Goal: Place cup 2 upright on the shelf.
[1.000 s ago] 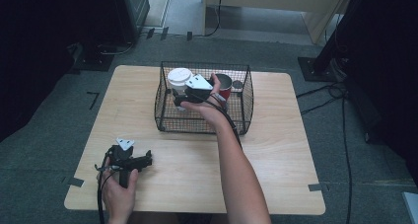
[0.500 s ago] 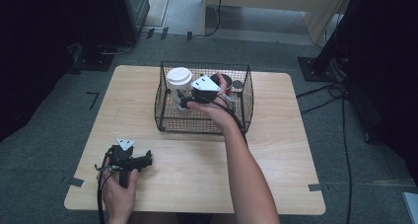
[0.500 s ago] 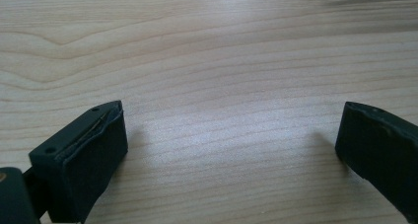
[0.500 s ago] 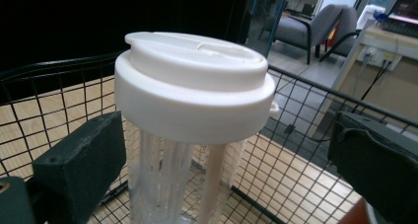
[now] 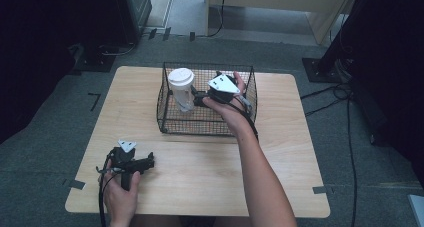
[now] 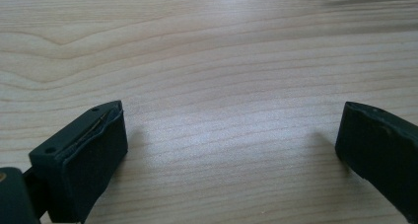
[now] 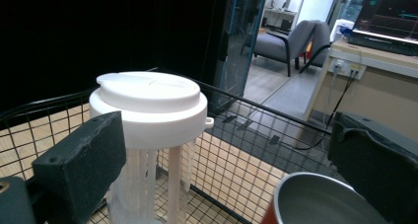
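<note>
One cup [image 5: 181, 89] with a white lid stands upright, long axis vertical, in the one wire basket [image 5: 170, 118] on the bench [image 5: 210, 167]. The right tool [image 5: 199, 97] reaches in beside it, jaws released. The left tool [image 5: 149, 162] rests low on the bench, jaws spread. One red mug [image 7: 315, 199] sits nearby.

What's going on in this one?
A person works at a wooden table with a gripper in each hand. The right gripper is inside the wire basket, jaws open, beside a clear cup with a white lid; nothing is gripped. A metal cup with a red outside sits just below that gripper. The left gripper rests open near the table's front left, holding nothing.
</note>
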